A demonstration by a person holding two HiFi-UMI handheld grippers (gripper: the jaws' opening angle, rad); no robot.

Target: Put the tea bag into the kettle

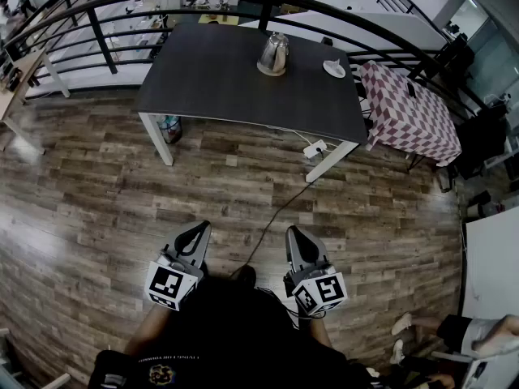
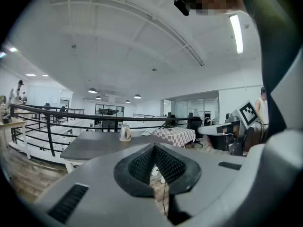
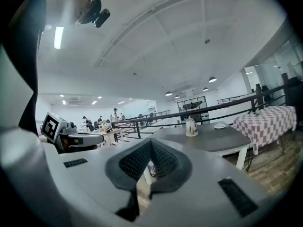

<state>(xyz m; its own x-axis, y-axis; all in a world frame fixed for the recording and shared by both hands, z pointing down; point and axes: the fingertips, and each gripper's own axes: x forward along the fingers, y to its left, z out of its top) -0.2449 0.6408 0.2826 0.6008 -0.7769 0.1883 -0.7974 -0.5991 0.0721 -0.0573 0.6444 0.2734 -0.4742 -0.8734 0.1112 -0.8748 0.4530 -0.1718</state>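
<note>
A glass kettle (image 1: 273, 53) stands on a round coaster at the far side of the dark table (image 1: 219, 79). It is also small in the left gripper view as the kettle (image 2: 125, 132) and in the right gripper view as the kettle (image 3: 191, 126). A white saucer (image 1: 334, 69) lies to its right; whether a tea bag is on it is too small to tell. My left gripper (image 1: 199, 232) and right gripper (image 1: 293, 235) are held close to my body, far from the table. Both are shut and empty, with the pads (image 2: 144, 163) touching and the pads (image 3: 165, 161) touching.
A wooden floor lies between me and the table. A power strip (image 1: 315, 148) and cable lie on the floor by the table's right leg. A chequered-cloth table (image 1: 409, 112) stands to the right. Black railings (image 1: 122, 23) run behind the table. A white desk corner (image 1: 491, 266) is at right.
</note>
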